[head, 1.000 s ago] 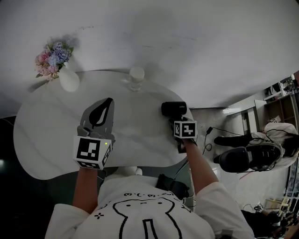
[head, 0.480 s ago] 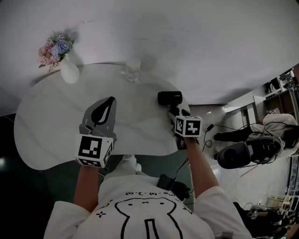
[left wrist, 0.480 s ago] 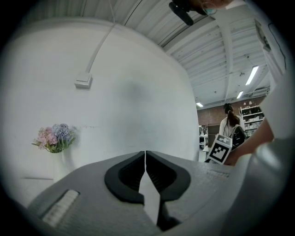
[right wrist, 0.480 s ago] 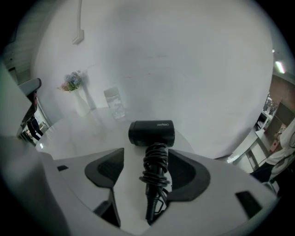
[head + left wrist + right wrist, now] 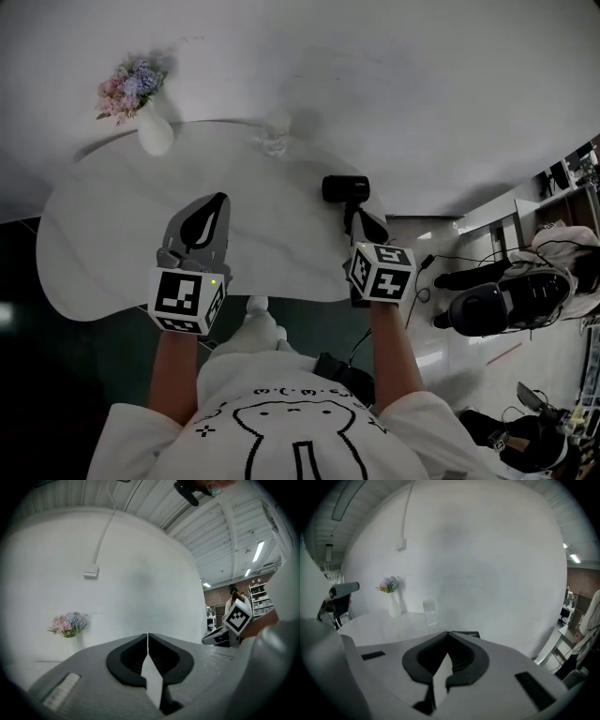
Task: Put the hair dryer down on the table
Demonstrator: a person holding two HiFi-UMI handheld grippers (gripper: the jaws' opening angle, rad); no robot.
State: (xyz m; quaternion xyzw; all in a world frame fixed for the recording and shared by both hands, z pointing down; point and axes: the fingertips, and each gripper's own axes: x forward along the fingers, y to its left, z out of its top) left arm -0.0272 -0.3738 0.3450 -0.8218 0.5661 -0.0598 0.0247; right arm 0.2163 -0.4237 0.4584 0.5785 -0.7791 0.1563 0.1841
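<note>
- Starting nearest the person, the left gripper (image 5: 218,200) is held over the near half of the table (image 5: 103,244). Its jaws are pressed together in its own view and nothing is caught between them.
- The right gripper (image 5: 359,217) is found at the right edge of the table. Its jaws are closing: the tips are already met in its own view, and nothing is between them.
- A second ago these jaws were spread wide at the handle of the dryer (image 5: 345,188). Since then the right gripper has been drawn back a little toward the person, and the dryer has been left behind.
- The dryer is now seen lying on the table, just beyond the right gripper's tips and near the right edge. No contact between the two can be made out in the head view.
- From this it is judged that the dryer was let go and the task is as good as done. Only the pulling away of the right gripper is left.
- Some care is still advised, because the dryer lies close to the edge and could be pushed off by a careless move.
- Farther off, a glass (image 5: 275,137) stands near the far rim.
- A vase (image 5: 155,136) with flowers (image 5: 131,84) stands at the far left, well apart from the dryer.
</note>
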